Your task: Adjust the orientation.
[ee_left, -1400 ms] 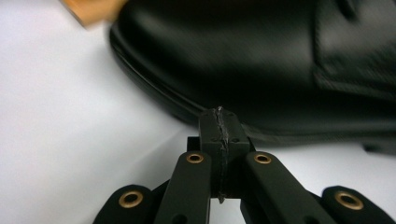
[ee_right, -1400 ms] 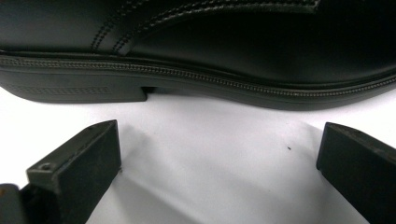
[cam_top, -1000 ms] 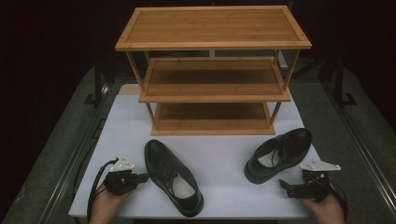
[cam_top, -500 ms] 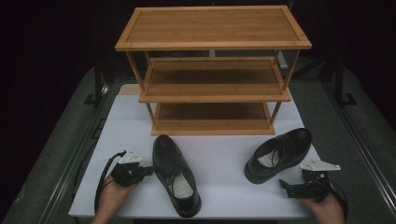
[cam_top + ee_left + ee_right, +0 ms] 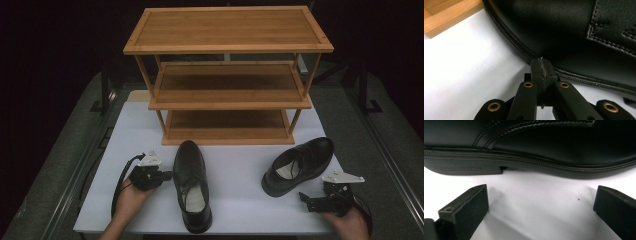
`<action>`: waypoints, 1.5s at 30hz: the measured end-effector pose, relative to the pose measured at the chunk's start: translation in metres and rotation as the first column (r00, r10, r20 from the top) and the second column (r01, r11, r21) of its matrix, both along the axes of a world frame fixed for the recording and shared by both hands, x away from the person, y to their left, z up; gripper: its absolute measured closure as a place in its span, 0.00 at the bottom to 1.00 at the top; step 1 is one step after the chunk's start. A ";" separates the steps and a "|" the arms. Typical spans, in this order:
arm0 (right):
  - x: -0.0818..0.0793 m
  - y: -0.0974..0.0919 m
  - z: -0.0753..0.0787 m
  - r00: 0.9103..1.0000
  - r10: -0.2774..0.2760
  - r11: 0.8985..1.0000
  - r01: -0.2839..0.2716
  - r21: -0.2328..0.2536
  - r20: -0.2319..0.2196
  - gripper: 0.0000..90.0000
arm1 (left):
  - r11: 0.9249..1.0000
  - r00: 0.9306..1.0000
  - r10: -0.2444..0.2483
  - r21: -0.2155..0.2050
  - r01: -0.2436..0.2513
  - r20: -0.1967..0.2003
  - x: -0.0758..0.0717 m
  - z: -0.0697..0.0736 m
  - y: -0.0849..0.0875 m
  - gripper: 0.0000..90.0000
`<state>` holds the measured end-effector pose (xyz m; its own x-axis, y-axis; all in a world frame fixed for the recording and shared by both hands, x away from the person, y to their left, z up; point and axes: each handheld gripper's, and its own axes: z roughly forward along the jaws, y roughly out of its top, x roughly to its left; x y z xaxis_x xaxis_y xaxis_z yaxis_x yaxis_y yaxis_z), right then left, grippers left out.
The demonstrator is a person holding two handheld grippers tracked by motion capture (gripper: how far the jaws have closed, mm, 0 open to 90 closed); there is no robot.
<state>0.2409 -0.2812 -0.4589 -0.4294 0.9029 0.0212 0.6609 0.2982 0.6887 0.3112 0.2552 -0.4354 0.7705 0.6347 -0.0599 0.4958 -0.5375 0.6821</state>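
Observation:
Two black leather dress shoes lie on the white table (image 5: pixel 235 167) in front of a wooden rack. The left shoe (image 5: pixel 191 185) points its toe at the rack. My left gripper (image 5: pixel 167 175) is shut, and its tips touch that shoe's left side; in the left gripper view the joined tips (image 5: pixel 541 68) press on the welt of the left shoe (image 5: pixel 574 32). The right shoe (image 5: pixel 300 162) lies at an angle, toe to the far right. My right gripper (image 5: pixel 324 198) stands open just in front of it. In the right gripper view the right shoe's side (image 5: pixel 536 142) lies beyond the wide-spread right gripper (image 5: pixel 541 197).
A three-shelf wooden rack (image 5: pixel 227 75) stands at the back of the table, its shelves bare; a corner of the rack (image 5: pixel 446 17) is in the left gripper view. Dark floor surrounds the table. A black cable loops from the left gripper.
The left shoe has swung from a diagonal to nearly straight, toe toward the rack, and has slid forward. My left gripper moved forward and right with it. The right gripper stayed put.

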 end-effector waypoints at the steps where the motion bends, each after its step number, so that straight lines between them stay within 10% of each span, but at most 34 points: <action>1: 0.000 0.000 0.000 1.000 0.000 1.000 0.000 0.001 0.001 0.00 | 1.000 1.000 -0.002 0.000 0.002 0.000 0.002 0.000 -0.002 1.00; 14: 0.000 0.000 0.000 1.000 -0.001 1.000 0.001 0.002 0.002 0.00 | 1.000 0.999 -0.031 0.000 0.031 0.019 0.013 0.004 -0.023 1.00; 26: 0.000 0.000 0.000 1.000 -0.001 1.000 0.001 0.001 0.000 0.00 | 0.996 0.996 -0.086 -0.017 0.085 -0.018 -0.043 -0.003 -0.017 1.00; 45: 0.000 0.000 0.000 1.000 0.000 1.000 0.000 0.001 0.000 0.00 | 0.992 0.992 -0.120 -0.052 0.118 -0.034 -0.035 -0.005 -0.038 1.00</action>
<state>0.2409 -0.2811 -0.4589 -0.4290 0.9031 0.0216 0.6608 0.2974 0.6891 0.2762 0.2174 -0.4402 0.8370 0.5342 -0.1187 0.4556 -0.5601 0.6918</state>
